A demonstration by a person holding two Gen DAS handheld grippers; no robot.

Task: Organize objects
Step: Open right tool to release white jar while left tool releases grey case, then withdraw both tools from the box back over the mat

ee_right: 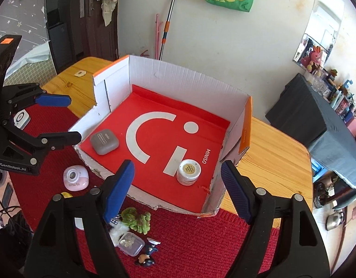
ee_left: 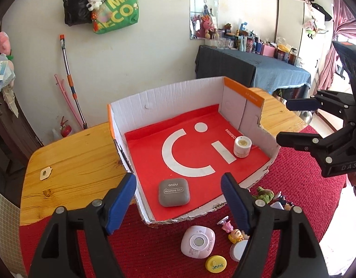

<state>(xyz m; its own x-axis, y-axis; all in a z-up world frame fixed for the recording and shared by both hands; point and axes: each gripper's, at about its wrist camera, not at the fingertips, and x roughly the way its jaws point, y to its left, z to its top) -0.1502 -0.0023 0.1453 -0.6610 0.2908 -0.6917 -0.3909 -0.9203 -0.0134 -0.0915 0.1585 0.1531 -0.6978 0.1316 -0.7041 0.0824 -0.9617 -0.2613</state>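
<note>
A white cardboard box with a red liner stands on the wooden table. Inside lie a grey eye-shadow case and a white jar. My left gripper is open and empty, hovering above the grey case at the box's near edge. My right gripper is open and empty, above the jar's corner. On the red mat in front of the box lie a pink compact, a yellow cap, small figurines, a green plush and a clear small box.
The wooden table carries a red mat. A small sticker piece lies on the bare wood at left. A blue-covered table with bottles stands behind. A mop leans on the wall.
</note>
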